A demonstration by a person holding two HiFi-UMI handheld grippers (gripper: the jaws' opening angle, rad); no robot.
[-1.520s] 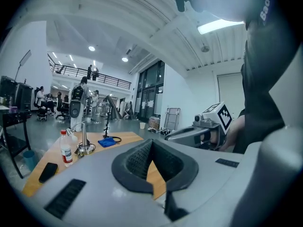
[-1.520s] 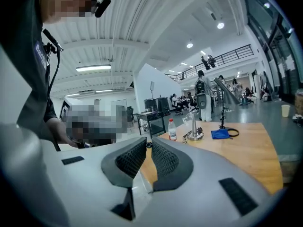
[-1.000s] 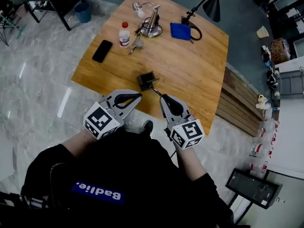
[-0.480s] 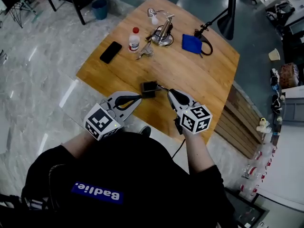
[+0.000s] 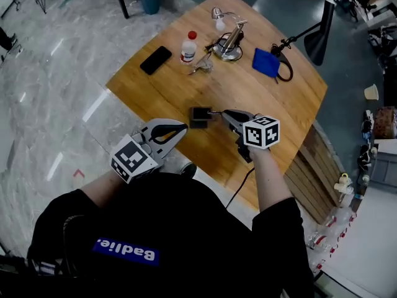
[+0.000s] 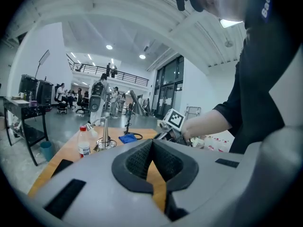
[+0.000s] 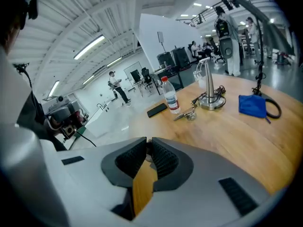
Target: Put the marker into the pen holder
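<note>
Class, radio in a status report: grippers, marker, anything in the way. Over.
Left gripper shut, empty. Right gripper shut on marker, tip at holder. Nothing in the way.

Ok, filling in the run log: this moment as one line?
right gripper: shut on marker | marker: tip at pen holder, not released | left gripper: shut, empty

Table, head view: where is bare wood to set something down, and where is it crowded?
Bare wood on the table runs between the pen holder and the far row; also between the blue cloth and the right edge. Crowded: the far side, with phone, bottle, keys and lamp base, and at the pen holder, where the right gripper holds the marker.
</note>
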